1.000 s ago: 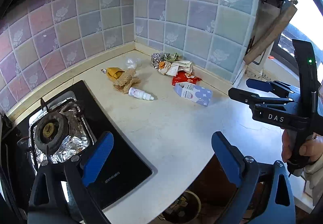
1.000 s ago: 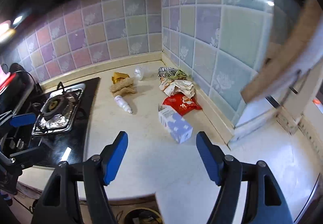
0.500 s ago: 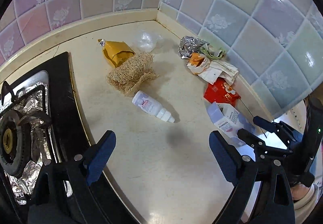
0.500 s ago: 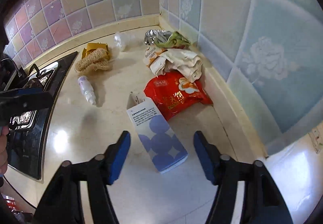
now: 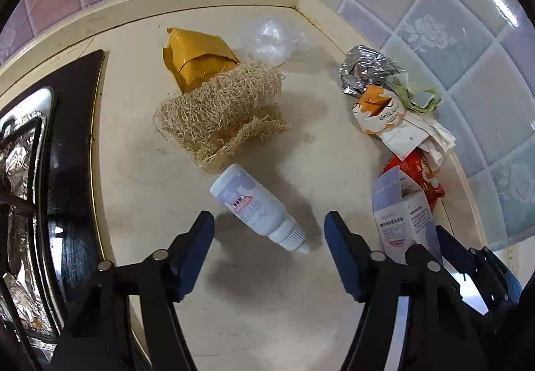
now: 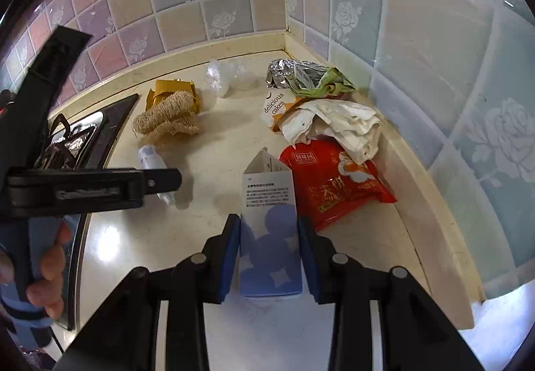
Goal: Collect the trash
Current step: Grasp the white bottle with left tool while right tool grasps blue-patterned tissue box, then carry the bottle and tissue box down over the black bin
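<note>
Lying on the pale worktop [image 6: 207,320] in a tiled corner, the trash is scattered — a blue-and-white carton [image 6: 269,237], a small white bottle [image 5: 257,207], a red snack packet [image 6: 337,183], crumpled paper wrappers [image 6: 334,123], silver foil [image 5: 364,70], a yellow packet [image 5: 195,60] and clear plastic film [image 5: 271,39]. A loofah scrubber [image 5: 217,110] lies just above the bottle. The right claw [image 6: 269,257] has just been closing and its blue pads now sit against both long sides of the carton, seemingly gripping it. That carton looks empty, light and easily crushed, so a gentle hold across its flat sides suits it. The left claw [image 5: 267,250] has also been closing but stands released, its jaws to either side of the bottle's nozzle end without touching. Smooth and round, the bottle may roll or slip — better taken across its wider body. A black hob [image 5: 70,170] sits at the left.
</note>
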The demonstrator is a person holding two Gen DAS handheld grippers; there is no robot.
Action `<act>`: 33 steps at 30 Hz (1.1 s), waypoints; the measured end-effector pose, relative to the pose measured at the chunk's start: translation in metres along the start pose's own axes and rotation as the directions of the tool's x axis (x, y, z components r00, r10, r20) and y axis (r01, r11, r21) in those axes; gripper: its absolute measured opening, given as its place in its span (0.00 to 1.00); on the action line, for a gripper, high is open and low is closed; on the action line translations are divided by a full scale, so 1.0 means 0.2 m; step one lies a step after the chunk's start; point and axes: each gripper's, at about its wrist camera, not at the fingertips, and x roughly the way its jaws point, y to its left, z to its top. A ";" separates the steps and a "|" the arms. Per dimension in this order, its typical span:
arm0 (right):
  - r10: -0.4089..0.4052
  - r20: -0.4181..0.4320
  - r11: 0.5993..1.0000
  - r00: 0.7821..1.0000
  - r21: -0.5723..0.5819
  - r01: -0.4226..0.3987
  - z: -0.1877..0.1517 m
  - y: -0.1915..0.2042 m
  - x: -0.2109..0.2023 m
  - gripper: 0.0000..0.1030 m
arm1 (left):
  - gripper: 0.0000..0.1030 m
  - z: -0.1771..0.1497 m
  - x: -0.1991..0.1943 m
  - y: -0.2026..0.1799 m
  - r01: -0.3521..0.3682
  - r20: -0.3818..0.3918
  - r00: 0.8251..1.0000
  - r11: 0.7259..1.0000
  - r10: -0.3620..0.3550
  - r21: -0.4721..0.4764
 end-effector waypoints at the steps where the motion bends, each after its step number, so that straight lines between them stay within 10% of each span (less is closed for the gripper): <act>1: 0.002 0.003 1.000 1.000 0.006 -0.002 0.00 0.00 0.00 0.34 | 0.58 0.00 0.00 0.00 -0.011 0.025 1.000 1.000 0.011 -0.006; 5: 0.012 0.012 1.000 1.000 0.022 -0.012 0.00 -0.01 -0.01 0.34 | 0.22 0.01 0.01 0.00 0.016 0.026 1.000 1.000 -0.015 -0.015; 22: 0.009 0.075 0.996 0.997 0.089 -0.016 -0.19 0.11 -0.43 0.33 | 0.22 -0.33 -0.44 -0.01 0.014 0.101 0.994 0.992 -0.027 0.127; 33: 0.139 0.169 0.986 0.976 0.067 -0.153 -0.55 0.43 -0.96 0.33 | 0.22 -0.93 -0.99 0.00 0.122 0.132 0.978 0.956 -0.161 0.265</act>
